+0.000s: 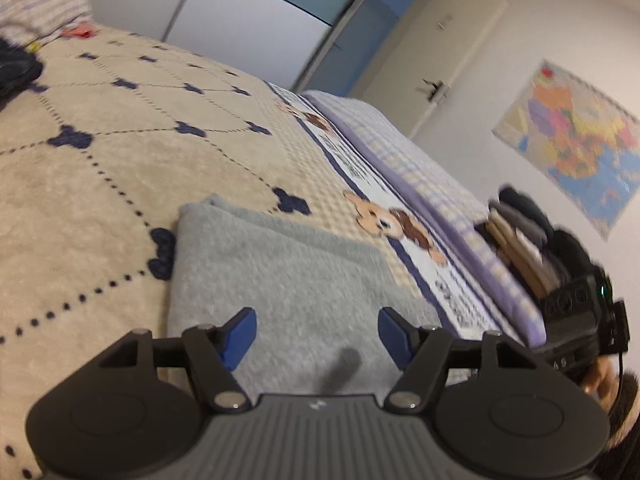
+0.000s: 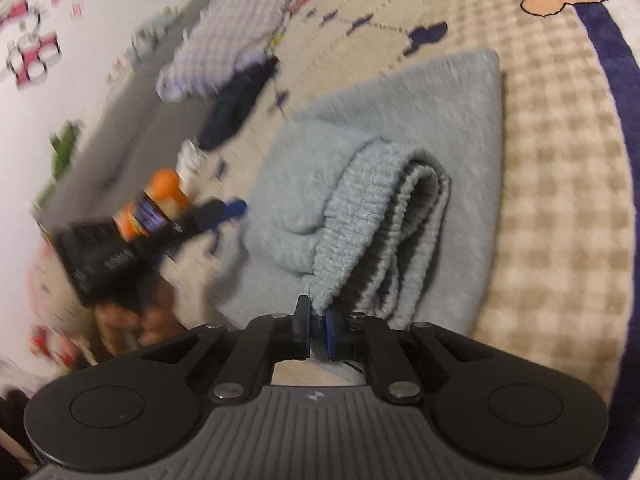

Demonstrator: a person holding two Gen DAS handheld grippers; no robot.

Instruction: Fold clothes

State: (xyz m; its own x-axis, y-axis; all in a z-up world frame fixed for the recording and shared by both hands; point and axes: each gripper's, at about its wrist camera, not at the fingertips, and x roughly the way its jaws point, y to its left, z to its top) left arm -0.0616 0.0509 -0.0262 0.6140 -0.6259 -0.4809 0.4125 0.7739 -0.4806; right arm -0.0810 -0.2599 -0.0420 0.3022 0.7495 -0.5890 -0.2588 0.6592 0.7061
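Several folded clothes (image 1: 520,240) stacked beyond grey garment (image 1: 288,280) on bed (image 1: 100,168)

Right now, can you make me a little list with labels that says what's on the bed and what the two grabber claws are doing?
Surface: beige patterned bedspread with dark blue flower dots
Garment: light grey fleecy folded garment, lying on the bedspread
Right gripper: shut, pinching the garment's ribbed edge
Left gripper: open over the garment, nothing between its blue pads
Further back: checked purple pillow, dark blue clothing
Fold: partly done, ribbed edge raised
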